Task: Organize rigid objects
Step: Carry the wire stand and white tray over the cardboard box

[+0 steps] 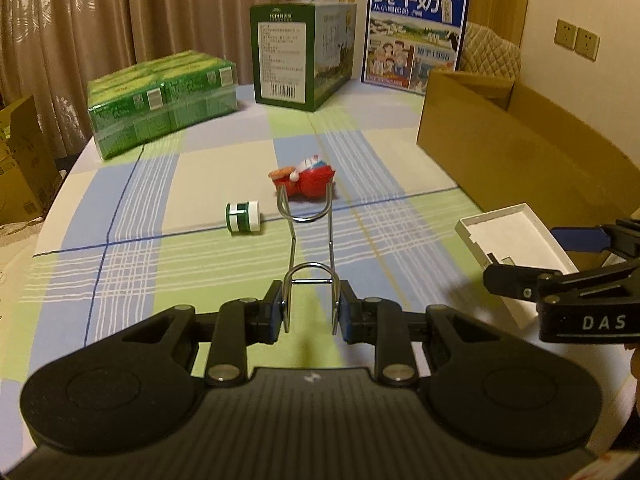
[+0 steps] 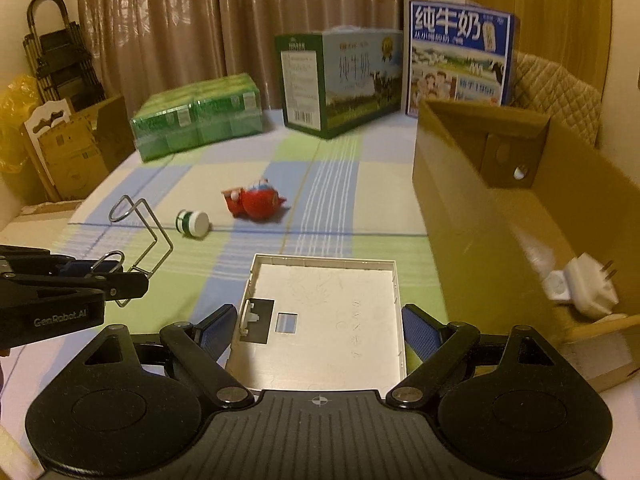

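My left gripper (image 1: 310, 316) is shut on the near loop of a bent metal wire holder (image 1: 310, 240), which sticks forward above the table. My right gripper (image 2: 318, 328) has its blue pads (image 2: 218, 330) against both side edges of a flat white plastic panel (image 2: 328, 312) and holds it just above the cloth. The left wrist view shows that panel (image 1: 516, 240) in the right gripper (image 1: 534, 258) at the right edge. A red toy figure (image 1: 306, 184) (image 2: 258, 204) and a small green-and-white jar (image 1: 243, 217) (image 2: 192, 222) lie on their sides mid-table.
An open cardboard box (image 2: 480, 220) stands at the right, a white plug adapter (image 2: 584, 292) inside it. At the back are a green shrink-wrapped pack (image 1: 160, 108), a green milk carton case (image 1: 300, 60) and a blue one (image 1: 416, 32). The table (image 1: 132, 272) wears a checked cloth.
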`<state>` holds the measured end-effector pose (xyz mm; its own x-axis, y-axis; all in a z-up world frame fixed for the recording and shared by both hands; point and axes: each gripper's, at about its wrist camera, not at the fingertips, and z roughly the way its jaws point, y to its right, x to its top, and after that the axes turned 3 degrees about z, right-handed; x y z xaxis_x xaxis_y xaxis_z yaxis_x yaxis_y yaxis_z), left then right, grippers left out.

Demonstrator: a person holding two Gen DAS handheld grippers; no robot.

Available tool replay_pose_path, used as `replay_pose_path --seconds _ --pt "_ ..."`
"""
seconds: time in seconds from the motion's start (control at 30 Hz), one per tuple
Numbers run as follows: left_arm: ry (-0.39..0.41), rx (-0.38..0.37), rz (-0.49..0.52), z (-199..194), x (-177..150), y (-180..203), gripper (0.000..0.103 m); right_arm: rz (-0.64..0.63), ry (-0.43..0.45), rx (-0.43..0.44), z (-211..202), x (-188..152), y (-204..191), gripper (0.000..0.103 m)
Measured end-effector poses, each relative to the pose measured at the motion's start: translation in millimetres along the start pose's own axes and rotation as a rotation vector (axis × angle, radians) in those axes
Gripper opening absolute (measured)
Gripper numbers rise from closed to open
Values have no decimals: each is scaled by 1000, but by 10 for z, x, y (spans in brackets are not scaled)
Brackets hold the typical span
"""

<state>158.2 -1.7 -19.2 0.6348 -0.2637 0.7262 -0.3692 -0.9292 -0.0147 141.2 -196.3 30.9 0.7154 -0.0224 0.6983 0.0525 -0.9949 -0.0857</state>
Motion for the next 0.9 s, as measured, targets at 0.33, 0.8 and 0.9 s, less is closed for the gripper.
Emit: replay_pose_path --seconds 0.33,0.8,0.9 --pt "35 -4 -24 -349 109 201 23 -10 51 -1 -409 92 9 85" --pt "60 -17 -9 -618 290 499 23 -4 96 -15 -843 220 217 85" --pt "65 -26 -6 -641 343 593 23 -5 106 -24 -922 262 293 85"
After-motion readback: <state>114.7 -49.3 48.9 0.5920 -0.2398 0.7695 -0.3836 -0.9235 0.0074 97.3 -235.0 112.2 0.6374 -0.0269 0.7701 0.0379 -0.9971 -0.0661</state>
